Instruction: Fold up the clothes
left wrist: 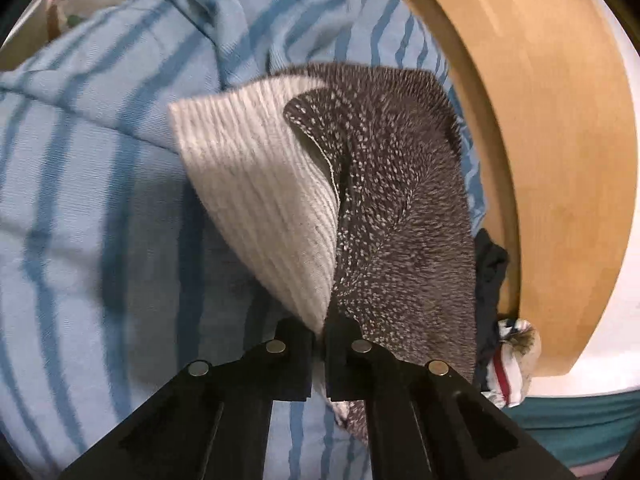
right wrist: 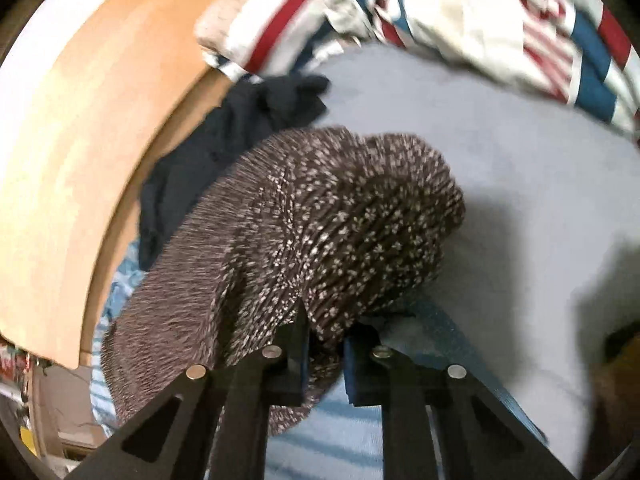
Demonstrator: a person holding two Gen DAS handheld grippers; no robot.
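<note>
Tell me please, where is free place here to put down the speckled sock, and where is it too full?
Freest: the plain pale cloth right of the speckled sock, below the red-and-blue striped garment. Also the blue striped fabric left of the sock. Crowded: the strip along the wooden rim, where the dark navy garment bunches. Both left gripper and right gripper hold the sock.

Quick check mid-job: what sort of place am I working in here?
Likely a home laundry spot, probably a bedroom. A pile of clothes, striped blue fabric, a red-white-blue garment, lies beside a curved wooden edge, while both tongs hold a speckled brown sock.
</note>
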